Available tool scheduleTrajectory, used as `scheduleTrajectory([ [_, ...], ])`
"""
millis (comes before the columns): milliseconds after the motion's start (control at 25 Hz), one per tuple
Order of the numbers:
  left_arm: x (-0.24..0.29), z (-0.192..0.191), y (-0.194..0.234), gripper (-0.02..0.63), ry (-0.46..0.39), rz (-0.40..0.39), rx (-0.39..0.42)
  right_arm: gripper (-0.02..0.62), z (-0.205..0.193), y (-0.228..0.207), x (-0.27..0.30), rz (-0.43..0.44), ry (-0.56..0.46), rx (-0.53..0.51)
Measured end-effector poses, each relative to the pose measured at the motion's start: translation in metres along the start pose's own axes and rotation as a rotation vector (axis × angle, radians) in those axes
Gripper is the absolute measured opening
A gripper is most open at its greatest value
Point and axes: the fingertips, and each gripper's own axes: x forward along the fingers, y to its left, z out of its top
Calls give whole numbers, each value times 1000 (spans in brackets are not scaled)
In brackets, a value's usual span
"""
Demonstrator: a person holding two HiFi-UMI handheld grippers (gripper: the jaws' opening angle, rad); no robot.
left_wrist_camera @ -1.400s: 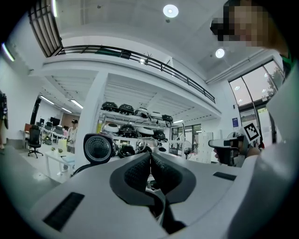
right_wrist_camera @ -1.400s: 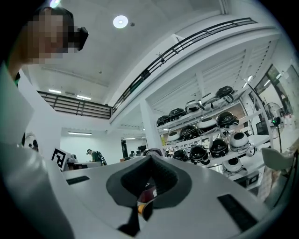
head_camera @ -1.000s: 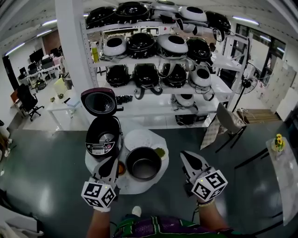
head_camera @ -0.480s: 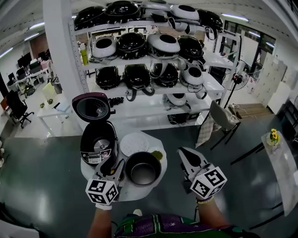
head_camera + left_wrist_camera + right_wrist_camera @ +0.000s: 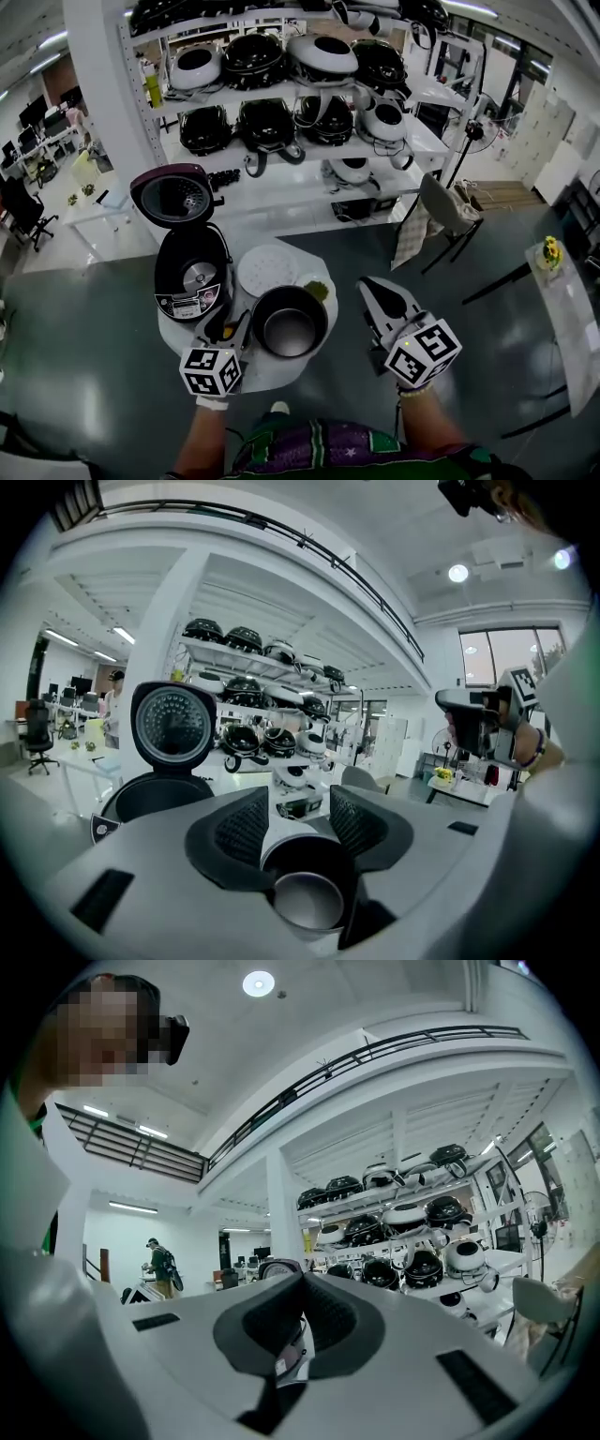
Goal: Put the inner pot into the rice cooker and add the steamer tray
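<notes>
Small round table (image 5: 281, 370) is pretty crowded: inner pot (image 5: 289, 323) in the middle, rice cooker (image 5: 192, 281) at its 10 o'clock with the raised lid (image 5: 172, 199) walling off that side, steamer tray (image 5: 267, 270) at 12. Cooker mouth's reachable from above. Open floor (image 5: 497, 356) at 3.

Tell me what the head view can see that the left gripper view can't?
Only the head view: the round white steamer tray, seen whole, lying behind the inner pot on the round table.
Only the left gripper view: the left gripper close up, its jaws just opened wide, with the pot showing in the gap, not gripped.
Both: the pot, the open rice cooker with its lid up, the shelves of cookers and the right gripper.
</notes>
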Motion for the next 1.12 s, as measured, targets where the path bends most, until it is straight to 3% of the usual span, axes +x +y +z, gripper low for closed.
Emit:
scheduleTrajectory([
  [600, 53, -78, 26, 204, 225, -65, 69, 6, -26, 3, 10, -109, 22, 6],
  [1120, 102, -131, 72, 204, 332, -151, 26, 6, -53, 9, 39, -252, 44, 35],
])
